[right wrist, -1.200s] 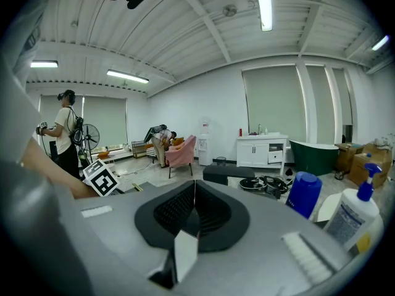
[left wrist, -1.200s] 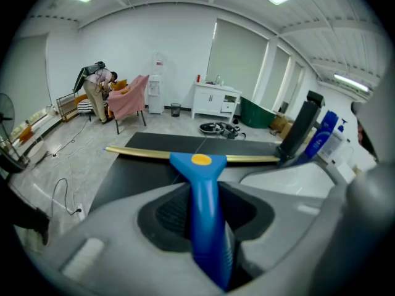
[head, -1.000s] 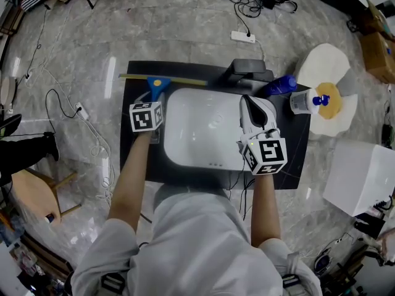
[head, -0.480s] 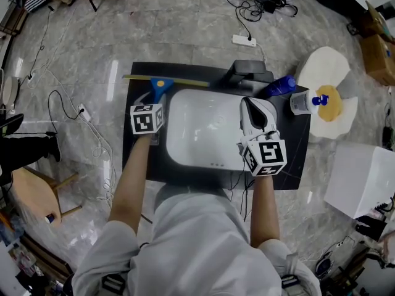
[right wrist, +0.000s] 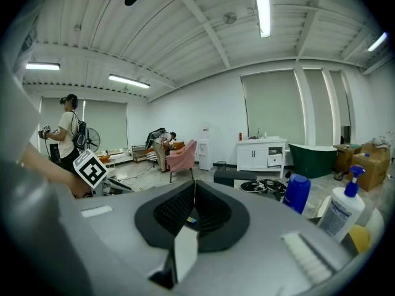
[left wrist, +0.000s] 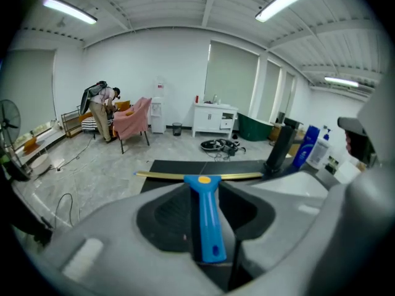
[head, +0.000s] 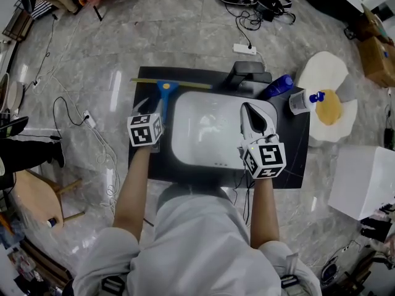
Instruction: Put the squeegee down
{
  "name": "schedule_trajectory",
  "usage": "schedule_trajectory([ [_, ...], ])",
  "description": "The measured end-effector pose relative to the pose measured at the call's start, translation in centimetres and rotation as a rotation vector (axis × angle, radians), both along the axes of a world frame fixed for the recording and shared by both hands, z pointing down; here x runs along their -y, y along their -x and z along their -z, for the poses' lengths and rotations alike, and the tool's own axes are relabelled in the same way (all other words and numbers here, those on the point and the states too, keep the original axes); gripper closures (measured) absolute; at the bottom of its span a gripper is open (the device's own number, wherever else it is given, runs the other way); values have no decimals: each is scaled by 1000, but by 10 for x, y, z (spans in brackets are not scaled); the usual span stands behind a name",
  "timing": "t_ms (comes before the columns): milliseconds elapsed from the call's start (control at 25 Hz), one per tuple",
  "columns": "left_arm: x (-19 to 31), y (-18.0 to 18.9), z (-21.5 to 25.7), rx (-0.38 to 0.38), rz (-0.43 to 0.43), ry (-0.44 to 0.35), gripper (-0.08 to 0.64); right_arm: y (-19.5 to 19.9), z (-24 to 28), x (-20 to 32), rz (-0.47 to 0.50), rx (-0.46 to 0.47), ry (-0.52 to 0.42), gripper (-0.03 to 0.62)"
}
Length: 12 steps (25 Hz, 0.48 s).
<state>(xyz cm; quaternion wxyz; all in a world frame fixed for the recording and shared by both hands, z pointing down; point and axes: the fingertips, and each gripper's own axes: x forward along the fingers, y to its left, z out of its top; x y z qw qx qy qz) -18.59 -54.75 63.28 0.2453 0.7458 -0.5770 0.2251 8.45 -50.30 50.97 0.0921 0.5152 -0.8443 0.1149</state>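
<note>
The squeegee has a blue handle and a long yellow blade. It lies flat on the black mat, left of the white sink. My left gripper hovers just behind the handle's near end and above it. In the left gripper view the handle shows in the gap of the left gripper. The jaws are closing, and the pads stand apart from the handle. My right gripper hangs over the sink's right side; in the right gripper view the right gripper is shut on nothing.
A black faucet stands behind the sink. A blue bottle and a white pump bottle stand at the mat's far right corner. A white box sits on the floor to the right. Cables and a power strip lie around.
My left gripper has drawn back toward me and risen, off the squeegee handle; the squeegee stays on the mat. The right gripper has shifted only slightly.
</note>
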Motion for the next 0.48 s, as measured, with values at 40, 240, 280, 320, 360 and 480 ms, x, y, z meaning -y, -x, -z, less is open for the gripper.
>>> schedule_trajectory([
  [40, -4, 2, 5, 3, 0, -8, 423, 1, 3, -4, -3, 2, -5, 589],
  [240, -23, 11, 30, 9, 1, -52, 449, 4, 17, -25, -22, 10, -24, 589],
  [280, -27, 13, 36, 13, 0, -63, 455, 4, 20, -30, -25, 11, -29, 589],
  [320, -31, 15, 42, 17, -1, -75, 461, 6, 24, -34, -28, 12, -35, 589],
  [360, -35, 17, 49, 19, -2, -87, 463, 7, 27, -39, -32, 12, -42, 589],
  [480, -46, 24, 68, 24, 1, -127, 491, 11, 37, -50, -44, 12, -57, 589],
])
